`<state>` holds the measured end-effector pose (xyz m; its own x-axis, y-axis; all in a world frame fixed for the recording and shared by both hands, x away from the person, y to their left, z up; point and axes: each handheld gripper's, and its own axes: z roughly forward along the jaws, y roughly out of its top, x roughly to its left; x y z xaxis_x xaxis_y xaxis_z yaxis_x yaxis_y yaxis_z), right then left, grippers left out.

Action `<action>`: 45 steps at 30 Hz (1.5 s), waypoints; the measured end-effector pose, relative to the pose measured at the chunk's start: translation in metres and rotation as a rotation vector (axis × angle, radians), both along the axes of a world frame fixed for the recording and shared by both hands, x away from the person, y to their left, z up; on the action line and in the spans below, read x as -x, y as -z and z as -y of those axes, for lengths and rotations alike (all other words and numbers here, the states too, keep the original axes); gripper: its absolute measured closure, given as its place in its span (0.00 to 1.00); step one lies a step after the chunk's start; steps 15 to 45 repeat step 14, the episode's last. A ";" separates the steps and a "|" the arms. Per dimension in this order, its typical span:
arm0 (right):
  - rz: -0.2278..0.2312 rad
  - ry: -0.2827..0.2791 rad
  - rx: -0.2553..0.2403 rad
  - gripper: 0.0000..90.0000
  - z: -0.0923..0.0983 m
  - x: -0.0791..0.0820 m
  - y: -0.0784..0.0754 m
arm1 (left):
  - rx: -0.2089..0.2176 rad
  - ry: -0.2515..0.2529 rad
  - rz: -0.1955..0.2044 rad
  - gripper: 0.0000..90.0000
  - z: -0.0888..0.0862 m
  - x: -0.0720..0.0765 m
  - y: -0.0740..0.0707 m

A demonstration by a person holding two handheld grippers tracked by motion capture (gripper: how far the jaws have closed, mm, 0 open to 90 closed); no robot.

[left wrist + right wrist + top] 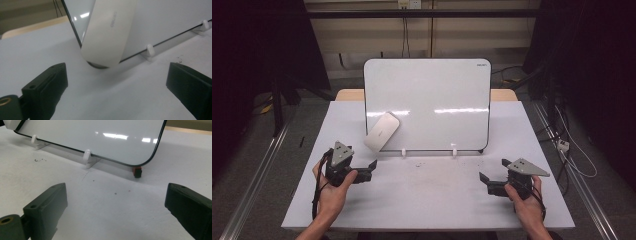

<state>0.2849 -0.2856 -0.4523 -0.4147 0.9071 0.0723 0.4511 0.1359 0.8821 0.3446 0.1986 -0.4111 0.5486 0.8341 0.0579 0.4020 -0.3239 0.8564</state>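
Your left gripper (371, 167) rests on the table (427, 195) near its left side, jaws spread wide and holding nothing; your right gripper (486, 181) sits near the right side in the same condition, jaws wide apart and empty. Between the two grippers the table surface is bare, giving open room across the whole front half. The whiteboard (432, 100) stands upright on two small white clips (87, 155) across the middle of the table, closing off the rear half; its lower edge runs left to right, with rounded black-trimmed corners. A small red-and-black block (137, 171) sits on the table at the board's lower right corner. The eraser (382, 131) is a flat, rounded, pale oblong lying against the lower left corner of the whiteboard, overlapping the board's left edge. Its long axis is tilted, running from lower left to upper right in the high view. In the left gripper view its lower end points toward the gap between your jaws, just ahead of them.
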 end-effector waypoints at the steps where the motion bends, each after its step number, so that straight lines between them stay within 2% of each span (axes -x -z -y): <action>1: 0.000 0.000 0.002 0.05 0.000 0.000 0.000 | 0.002 -0.003 -0.006 0.04 -0.002 0.002 0.001; 4: -0.001 0.001 0.003 0.05 0.001 0.001 0.000 | 0.021 -0.015 -0.018 0.05 -0.009 0.007 0.008; 7: -0.004 0.005 0.002 0.05 0.002 0.001 0.000 | 0.032 -0.027 -0.014 0.05 -0.014 0.013 0.014; 9: -0.002 0.008 0.001 0.05 0.002 0.001 0.000 | 0.050 -0.014 -0.015 0.05 -0.016 0.018 0.016; 12: -0.004 0.012 -0.001 0.05 0.002 0.002 0.000 | 0.045 -0.016 -0.005 0.05 -0.016 0.021 0.017; 14: 0.001 0.012 0.002 0.05 0.002 0.002 0.000 | 0.059 -0.019 -0.019 0.05 -0.016 0.020 0.017; 45: 0.001 0.012 0.002 0.05 0.002 0.002 0.000 | 0.059 -0.019 -0.019 0.05 -0.016 0.020 0.017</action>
